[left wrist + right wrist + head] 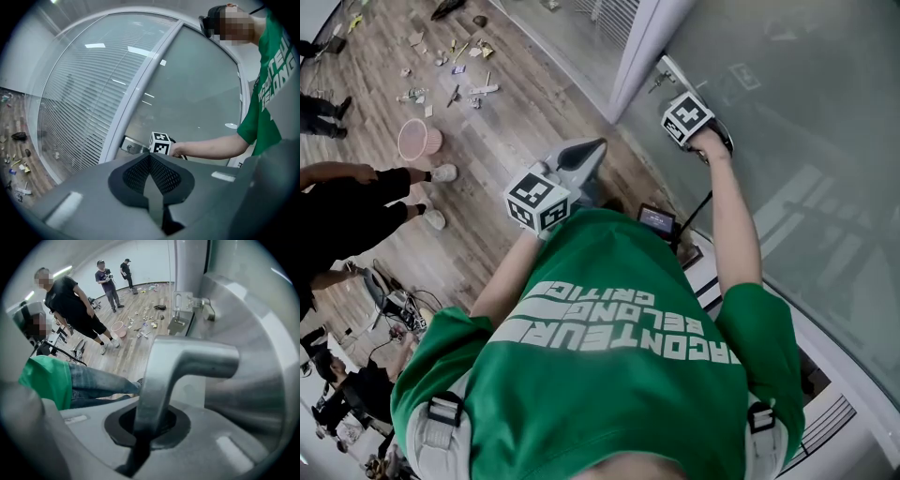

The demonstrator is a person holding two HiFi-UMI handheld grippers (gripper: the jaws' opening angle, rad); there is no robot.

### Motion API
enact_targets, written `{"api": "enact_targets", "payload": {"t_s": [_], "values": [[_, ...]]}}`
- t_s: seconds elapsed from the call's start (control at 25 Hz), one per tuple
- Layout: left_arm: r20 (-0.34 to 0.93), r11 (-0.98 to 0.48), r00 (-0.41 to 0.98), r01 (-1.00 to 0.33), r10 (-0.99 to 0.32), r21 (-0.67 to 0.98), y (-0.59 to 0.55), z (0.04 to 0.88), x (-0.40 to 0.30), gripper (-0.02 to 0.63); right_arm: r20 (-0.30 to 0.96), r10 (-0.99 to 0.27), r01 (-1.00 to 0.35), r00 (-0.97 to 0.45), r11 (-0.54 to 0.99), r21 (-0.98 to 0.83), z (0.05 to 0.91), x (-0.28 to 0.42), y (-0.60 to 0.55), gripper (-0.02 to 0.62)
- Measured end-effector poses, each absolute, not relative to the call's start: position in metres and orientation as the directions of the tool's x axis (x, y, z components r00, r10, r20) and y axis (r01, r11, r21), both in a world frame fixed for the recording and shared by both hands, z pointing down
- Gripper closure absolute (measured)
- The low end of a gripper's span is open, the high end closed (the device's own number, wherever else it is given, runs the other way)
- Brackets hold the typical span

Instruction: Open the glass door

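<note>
Two grippers in play: right gripper [143, 426] points down, jaws clamped tight on the metal lever handle [187, 364] at the glass door's [797, 103] edge; left gripper [150, 161] waits apart, jaws together, empty.

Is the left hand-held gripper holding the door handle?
No, the left hand-held gripper is shut on nothing, away from the glass door.

Head view overhead, gripper views near glass door [787, 141]
</note>
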State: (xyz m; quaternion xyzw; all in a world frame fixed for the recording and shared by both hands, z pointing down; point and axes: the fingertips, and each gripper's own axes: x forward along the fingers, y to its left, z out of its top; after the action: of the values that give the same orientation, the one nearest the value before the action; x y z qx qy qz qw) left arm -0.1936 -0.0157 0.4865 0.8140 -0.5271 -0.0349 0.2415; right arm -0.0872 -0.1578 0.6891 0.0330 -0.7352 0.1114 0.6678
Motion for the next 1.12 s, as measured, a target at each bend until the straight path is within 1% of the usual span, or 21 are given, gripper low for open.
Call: {"api": "enact_targets", "payload": {"t_s": [0.6, 0.84, 1.0, 1.12], "values": [[0.217, -0.328, 0.448, -0.843, -0.867, 0.427, -0.019, 0.494, -0.191, 0.595, 0.985, 0.098, -0.195, -0.142, 0.973, -0.125, 0.694, -0.086, -0.155, 0.603], [0.218, -0.321, 0.439, -0.848, -0.872, 0.422, -0.023, 0.495, -0.197, 0.595, 0.977, 0.079, -0.180, -0.200, 0.977, -0.116, 0.692, -0.092, -0.158, 0.604], [0.227, -0.315, 0.430, -0.855, -0.874, 0.412, -0.027, 0.496, -0.196, 0.595, 0.947, 0.047, -0.173, -0.318, 0.979, -0.106, 0.699, -0.098, -0.163, 0.607], [0.233, -0.314, 0.430, -0.858, -0.872, 0.408, -0.028, 0.496, -0.196, 0.595, 0.936, 0.031, -0.172, -0.351, 0.980, -0.097, 0.702, -0.096, -0.164, 0.607]]}}
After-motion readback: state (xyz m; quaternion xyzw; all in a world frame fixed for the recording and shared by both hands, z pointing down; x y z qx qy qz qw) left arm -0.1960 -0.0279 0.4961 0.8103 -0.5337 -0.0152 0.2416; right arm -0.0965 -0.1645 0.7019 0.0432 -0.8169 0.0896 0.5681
